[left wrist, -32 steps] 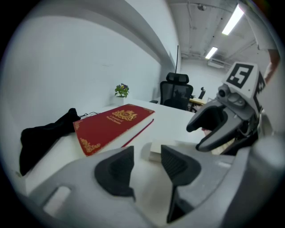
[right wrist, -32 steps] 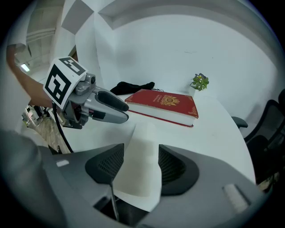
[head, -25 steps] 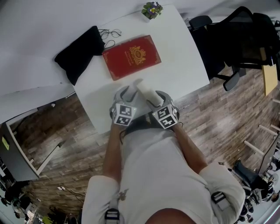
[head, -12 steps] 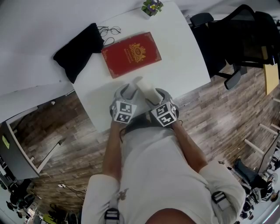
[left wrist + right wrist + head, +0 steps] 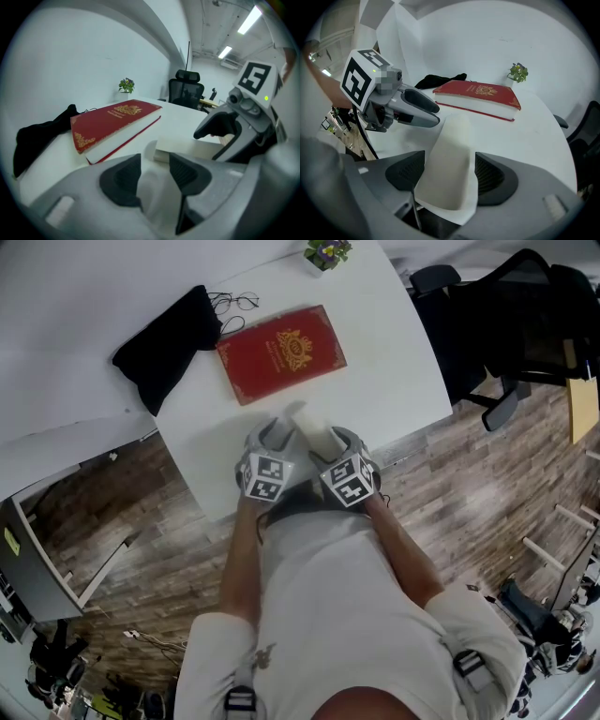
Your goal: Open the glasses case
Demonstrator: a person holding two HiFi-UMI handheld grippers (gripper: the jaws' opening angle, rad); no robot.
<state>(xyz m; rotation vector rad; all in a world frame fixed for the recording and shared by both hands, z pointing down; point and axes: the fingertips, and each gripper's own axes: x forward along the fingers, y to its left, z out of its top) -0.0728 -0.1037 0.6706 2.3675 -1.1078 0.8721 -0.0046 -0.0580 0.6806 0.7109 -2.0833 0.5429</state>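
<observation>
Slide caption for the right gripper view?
White glasses case between the right gripper's opening fingers, left gripper at its far end; red book and plant behind.

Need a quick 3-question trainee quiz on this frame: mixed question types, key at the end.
1. True or false: the glasses lie on the table, not on the red book.
2. What stands between the fingers of the left gripper? A) the glasses B) the white case C) the red book
3. Which thing on the table stands farthest from the person?
Key: 1 true; 2 B; 3 the potted plant.
</observation>
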